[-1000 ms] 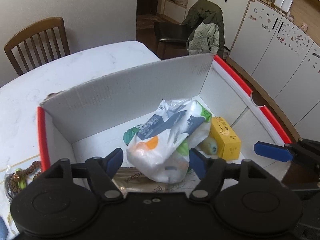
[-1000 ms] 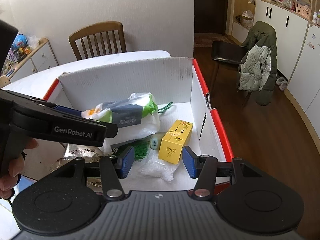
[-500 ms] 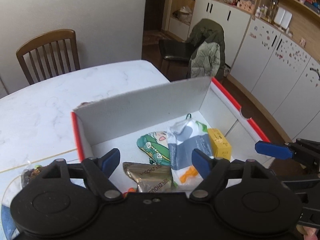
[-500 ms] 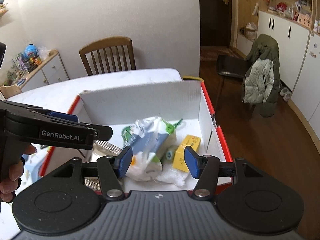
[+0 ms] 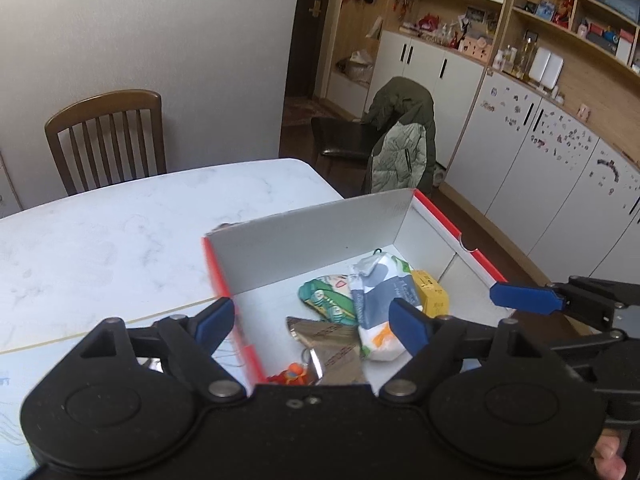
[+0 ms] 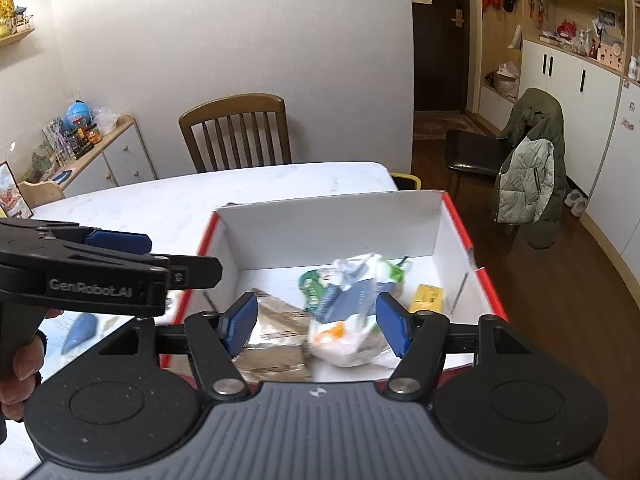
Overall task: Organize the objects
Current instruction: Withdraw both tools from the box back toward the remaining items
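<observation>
Both grippers have risen above the box (image 5: 320,236) since a second ago; left gripper (image 5: 310,318) and right gripper (image 6: 316,322) gape wide, empty; the white bag (image 5: 376,300) lies inside the box, below them

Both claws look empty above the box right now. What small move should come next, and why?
Probably swing the left claw out left of the box toward the table. Both claws are open and hold nothing, the right claw too, while the white bag and yellow carton already lie inside. A blue item outside the box's left wall looks unsorted.
</observation>
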Motion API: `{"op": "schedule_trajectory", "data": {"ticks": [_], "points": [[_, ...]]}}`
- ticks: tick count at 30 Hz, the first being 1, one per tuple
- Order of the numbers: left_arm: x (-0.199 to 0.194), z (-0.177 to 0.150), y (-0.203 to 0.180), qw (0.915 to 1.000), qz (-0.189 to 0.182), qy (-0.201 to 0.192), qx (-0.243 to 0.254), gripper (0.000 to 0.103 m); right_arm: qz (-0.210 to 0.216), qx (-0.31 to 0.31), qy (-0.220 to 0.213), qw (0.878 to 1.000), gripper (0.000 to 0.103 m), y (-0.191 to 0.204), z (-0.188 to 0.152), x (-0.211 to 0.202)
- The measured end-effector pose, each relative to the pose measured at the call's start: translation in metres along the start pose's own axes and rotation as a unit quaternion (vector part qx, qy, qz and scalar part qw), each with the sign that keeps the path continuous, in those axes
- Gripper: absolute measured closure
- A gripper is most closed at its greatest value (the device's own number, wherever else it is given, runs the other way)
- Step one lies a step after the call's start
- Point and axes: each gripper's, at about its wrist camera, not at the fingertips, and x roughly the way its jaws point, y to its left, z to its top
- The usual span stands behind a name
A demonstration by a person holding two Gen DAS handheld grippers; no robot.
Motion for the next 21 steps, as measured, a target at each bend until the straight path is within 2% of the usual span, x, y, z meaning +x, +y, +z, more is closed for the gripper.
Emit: {"op": "schedule_trajectory", "data": {"ticks": [10, 14, 21], "points": [[-0.048, -0.019, 0.056, 0.9998, -0.001, -0.018, -0.008, 0.005, -0.003, 0.0, -0.005, 1.0, 0.023, 0.055, -0.009, -0.013], [-0.06, -0.026, 0.073, 0.9998, 0.0, -0.02, -0.007, 0.001, -0.007, 0.005, -0.004, 1.0, 0.023, 0.076, -0.012, -0.015], [-0.072, -0.044, 0.107, 0.9998, -0.008, -0.007, -0.015, 0.001, -0.007, 0.024, 0.001, 1.0, 0.022, 0.11, -0.021, -0.013]]}}
